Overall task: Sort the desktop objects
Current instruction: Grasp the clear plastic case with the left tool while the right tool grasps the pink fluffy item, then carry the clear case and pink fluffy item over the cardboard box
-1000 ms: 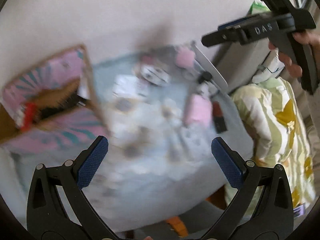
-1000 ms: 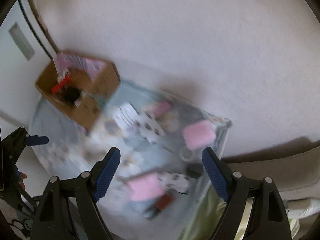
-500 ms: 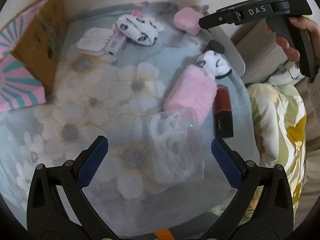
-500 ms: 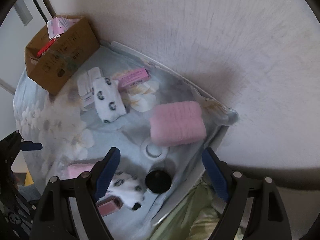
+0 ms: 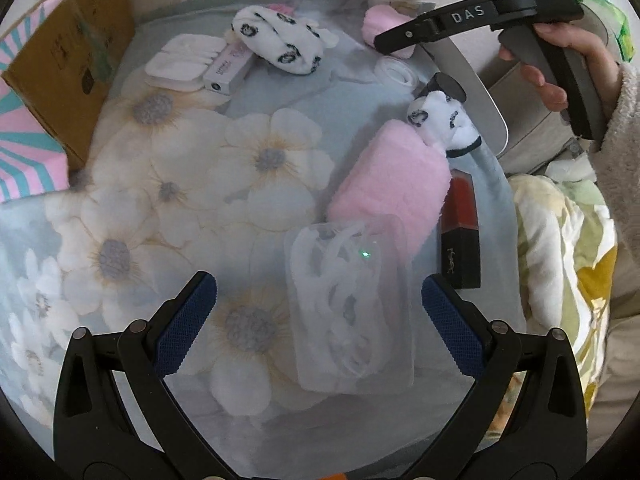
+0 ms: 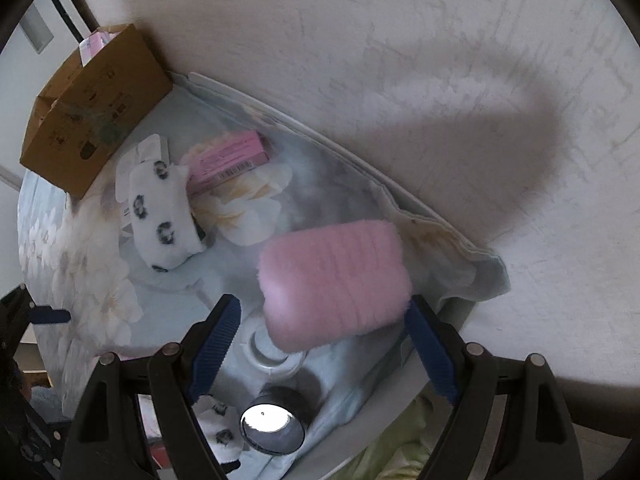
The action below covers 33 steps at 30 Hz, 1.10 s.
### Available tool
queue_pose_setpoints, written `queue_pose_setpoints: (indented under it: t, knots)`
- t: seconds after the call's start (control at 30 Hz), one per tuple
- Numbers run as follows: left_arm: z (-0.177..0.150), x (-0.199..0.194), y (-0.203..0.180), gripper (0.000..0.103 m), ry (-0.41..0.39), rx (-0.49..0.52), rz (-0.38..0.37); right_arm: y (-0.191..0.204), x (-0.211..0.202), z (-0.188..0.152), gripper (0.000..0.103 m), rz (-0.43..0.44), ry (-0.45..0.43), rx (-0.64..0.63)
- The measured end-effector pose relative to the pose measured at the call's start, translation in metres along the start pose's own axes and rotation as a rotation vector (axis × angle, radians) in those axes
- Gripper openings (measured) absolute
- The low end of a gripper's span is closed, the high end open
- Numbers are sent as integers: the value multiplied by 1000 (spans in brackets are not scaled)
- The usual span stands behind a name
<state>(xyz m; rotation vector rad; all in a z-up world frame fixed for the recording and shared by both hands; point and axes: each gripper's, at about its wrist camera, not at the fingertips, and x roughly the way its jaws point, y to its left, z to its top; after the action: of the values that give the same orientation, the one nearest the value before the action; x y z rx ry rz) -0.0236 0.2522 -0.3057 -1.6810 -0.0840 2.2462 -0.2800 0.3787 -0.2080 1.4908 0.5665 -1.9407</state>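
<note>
While both my tools hang over the flowered cloth [image 5: 240,168], I list what lies on it, each item placed against the large pink fluffy pouch [image 5: 394,184].

Left gripper [image 5: 318,302]: jaws wide apart, nothing between the pads. Beneath it, just below the pouch and overlapping its lower edge, lies a clear packet of white cable [image 5: 352,312], untouched.

Right gripper [image 6: 322,346]: jaws wide apart, gripping nothing. A second pink fluffy block [image 6: 334,284] sits between the blue fingers [image 6: 216,338] in the right wrist view; its far edge meets the far pad in the picture, though I cannot tell whether they touch. In the left wrist view this tool is held by a hand [image 5: 560,64] in a fleecy sleeve [image 5: 624,136], far above and right of the pouch.

Items, by place from the pouch:
- Red and black box [image 5: 460,232]: right side, against it.
- Small spotted white sock [image 5: 442,120]: at its upper end, touching it.
- Black round lid [image 5: 448,84]: just beyond that sock.
- White ring [image 5: 394,72]: above, near the black lid.
- Large spotted white sock [image 5: 280,42]: well above and left.
- Pink and white carton [image 5: 230,68]: just left of that sock.
- White pads packet [image 5: 182,62]: beside the carton, further left.
- Cardboard box [image 5: 72,64]: far left, at the cloth's edge.
- Yellow and green fabric [image 5: 560,240]: off the cloth, right of the pouch.
</note>
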Motion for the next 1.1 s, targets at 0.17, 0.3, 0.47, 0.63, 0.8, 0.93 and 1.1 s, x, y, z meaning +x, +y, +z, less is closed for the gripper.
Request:
queue_pose_setpoints:
  t: [0.17,0.3,0.47,0.63,0.8,0.93,1.1]
  knots:
    - [-2,-2,-1,84,-22,14,21,2,-2,0,66,-16,-21,-15]
    - [0,-4,0,57,-32,26,33,3,-5,-1,44,-30,-21,-24]
    - [-1,-9,6,54,-41,10,20,5,-17,-1,26,-47,-46,-8]
    - [0,-19,9,53,-49,15,17,9,-28,0,21,-65,-61,7]
    - [0,-37,13,53,-70,33,36,13,-49,0,20,-56,-94,31]
    - [0,-51,10,53,-90,17,33,16,-67,2,20,-64,-110,36]
    - [10,-82,16,53,-124,20,63,15,-94,9,20,-66,-132,31]
